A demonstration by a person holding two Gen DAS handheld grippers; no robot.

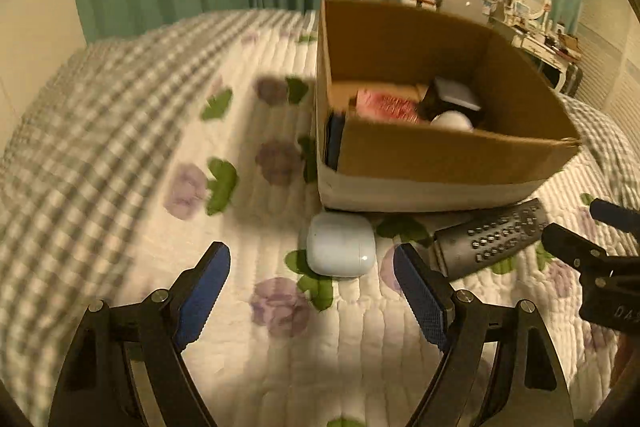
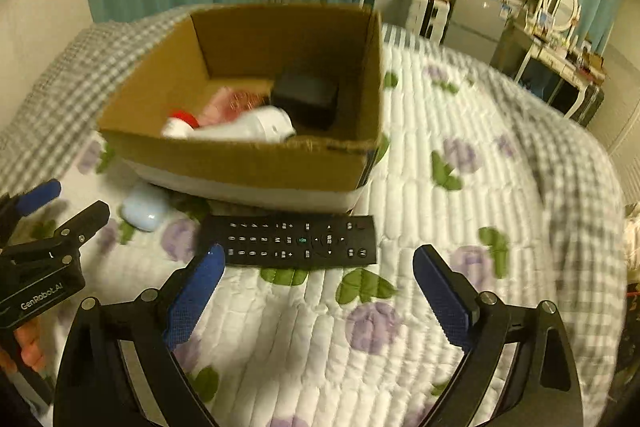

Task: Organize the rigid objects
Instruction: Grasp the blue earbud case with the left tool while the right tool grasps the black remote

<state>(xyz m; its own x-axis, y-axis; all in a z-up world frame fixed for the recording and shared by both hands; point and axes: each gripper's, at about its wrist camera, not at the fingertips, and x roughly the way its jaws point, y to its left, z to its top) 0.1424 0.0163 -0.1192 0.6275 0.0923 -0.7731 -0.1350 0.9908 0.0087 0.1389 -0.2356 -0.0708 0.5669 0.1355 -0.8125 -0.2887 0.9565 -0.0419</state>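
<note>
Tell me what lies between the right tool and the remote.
Only bare quilt, seen in the right wrist view: the open right tool sits just short of the remote, touching nothing.

Brown cardboard box (image 2: pixel 248 163); black remote (image 2: pixel 292 241); pale-blue case (image 1: pixel 340 245); white quilt (image 2: pixel 420 187), purple flowers.

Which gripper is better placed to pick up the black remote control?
The right gripper: the black remote control lies just ahead of its open fingers, while the left gripper faces the pale blue earbud case.
</note>
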